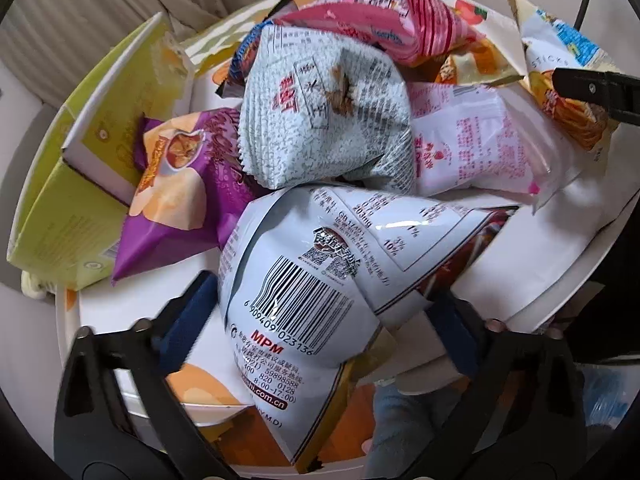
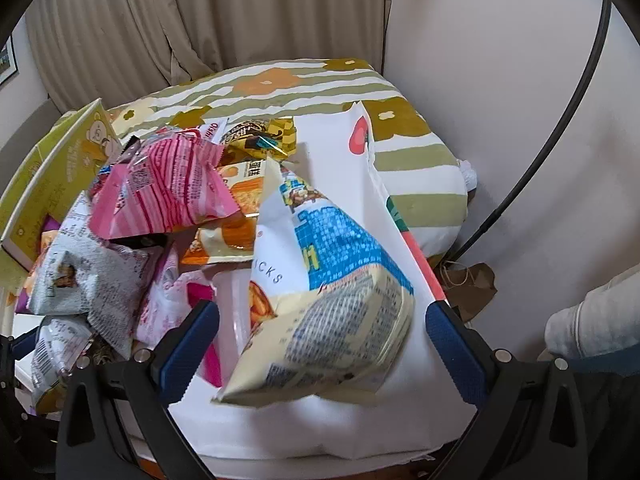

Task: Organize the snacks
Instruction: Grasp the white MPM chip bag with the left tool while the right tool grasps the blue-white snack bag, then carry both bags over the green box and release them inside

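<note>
Left wrist view: left tool, fingers spread wide, straddling white barcode bag at near edge of snack pile; no grip yet. Pile incl. purple chip bag, grey-speckled bag, pink striped bag, all heaped beside yellow-green box on white surface. Right wrist view: right tool, fingers apart, either side of cream/blue sticks bag; not clamped. Handling est.: air-filled foil packs, light, soft, slippery, contents crushable. Take by crimped seam or across mid-body w/ gentle squeeze.
</note>
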